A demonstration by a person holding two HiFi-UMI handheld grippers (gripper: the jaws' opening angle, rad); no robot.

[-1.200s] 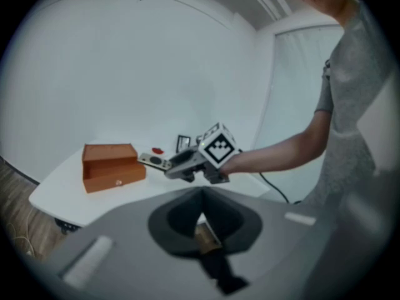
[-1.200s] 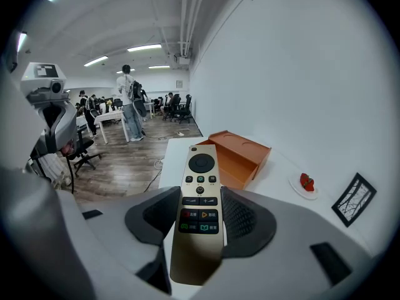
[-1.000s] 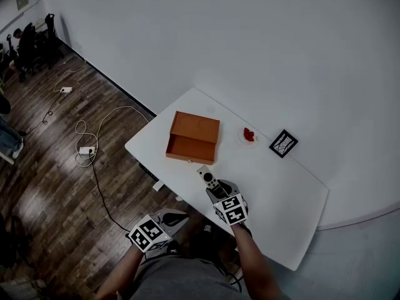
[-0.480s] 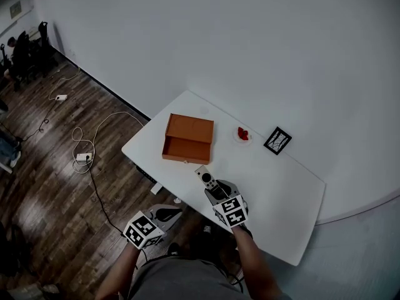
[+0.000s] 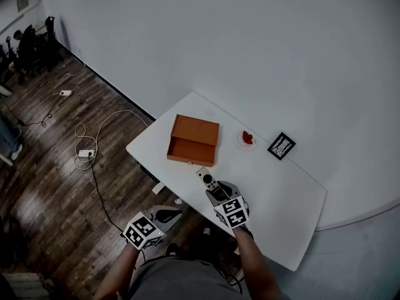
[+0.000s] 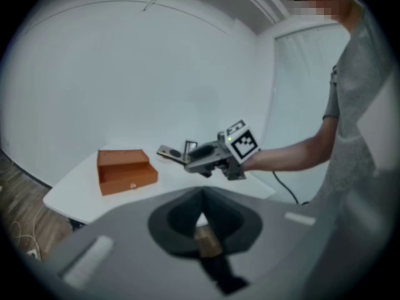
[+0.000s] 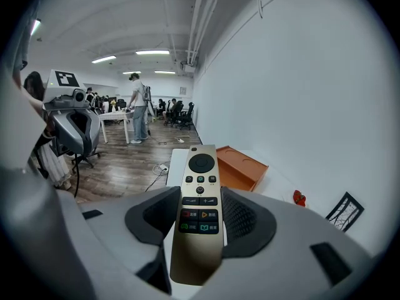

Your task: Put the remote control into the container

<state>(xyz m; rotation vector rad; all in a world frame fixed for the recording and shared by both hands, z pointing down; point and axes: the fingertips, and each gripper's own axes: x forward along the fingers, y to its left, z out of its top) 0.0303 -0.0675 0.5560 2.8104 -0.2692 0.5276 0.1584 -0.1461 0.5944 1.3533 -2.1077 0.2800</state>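
Note:
A gold remote control (image 7: 199, 211) with a round pad and coloured buttons is clamped lengthwise between the dark pads of my right gripper (image 7: 199, 195). In the head view the remote (image 5: 206, 179) sticks out past that gripper (image 5: 214, 189), above the white table (image 5: 275, 192), its tip a short way from the orange open box (image 5: 194, 141). The box (image 7: 240, 170) lies ahead and right of the remote's tip. My left gripper (image 5: 167, 216) hangs off the table's near edge over the floor; its jaws (image 6: 201, 195) meet with nothing between them.
A small white dish with a red thing (image 5: 248, 137) and a black framed picture (image 5: 281, 145) stand behind the box near the wall. Cables and a power strip (image 5: 85, 151) lie on the wood floor at left. Office chairs and people are far off.
The head view sways slightly. The right gripper keeps its hold on the remote in about the same place before the box. The left gripper barely shifts.

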